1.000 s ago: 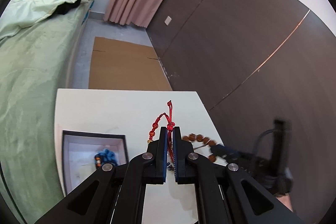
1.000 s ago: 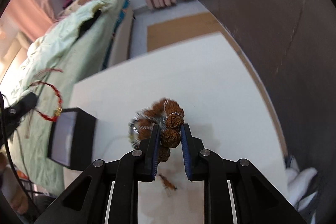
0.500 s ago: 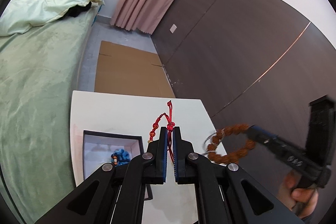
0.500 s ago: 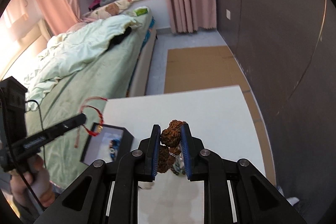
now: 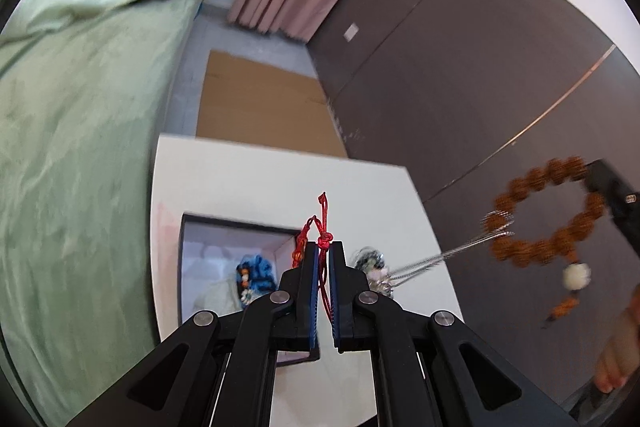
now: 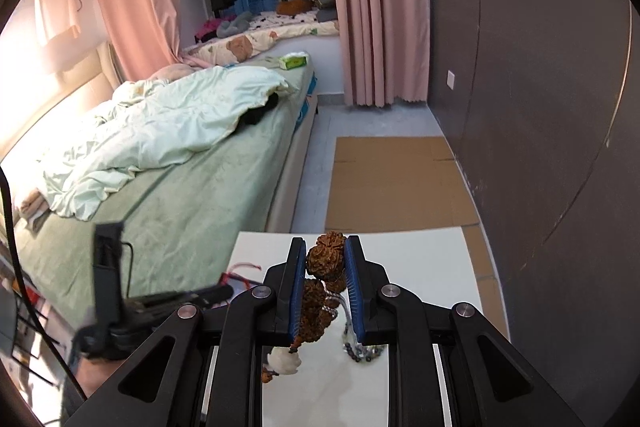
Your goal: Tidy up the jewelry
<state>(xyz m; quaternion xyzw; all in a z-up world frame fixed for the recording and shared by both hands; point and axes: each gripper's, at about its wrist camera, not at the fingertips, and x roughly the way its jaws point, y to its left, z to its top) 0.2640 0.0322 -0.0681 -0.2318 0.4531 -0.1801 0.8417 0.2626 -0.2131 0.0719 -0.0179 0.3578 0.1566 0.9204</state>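
open jewelry box [image 5: 230, 227] on the white table [image 5: 248, 179] holds blue beads [image 5: 256, 269]. left gripper [image 5: 324, 253] pinches a red cord bracelet [image 5: 322, 223]; right gripper [image 6: 325, 259] clamps a brown bead bracelet [image 6: 324, 259], silver chain [image 5: 432, 261] trailing.

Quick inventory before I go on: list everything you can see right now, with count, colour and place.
red cord bracelet: one, red, pinched in the left gripper above the box.
bead bracelet: one, brown with a white bead, hanging from the right gripper, clear of the table.
silver chain: one, silver, caught on the bead bracelet and stretched down to the table.
jewelry box: one, dark with pale lining, open on the table, blue beaded item inside.
table: one, white.
bed: one, green, left of the table.
cardboard: one, brown, on the floor.
curtains: pink.
left gripper: shut on the cord.
right gripper: shut on a bead.
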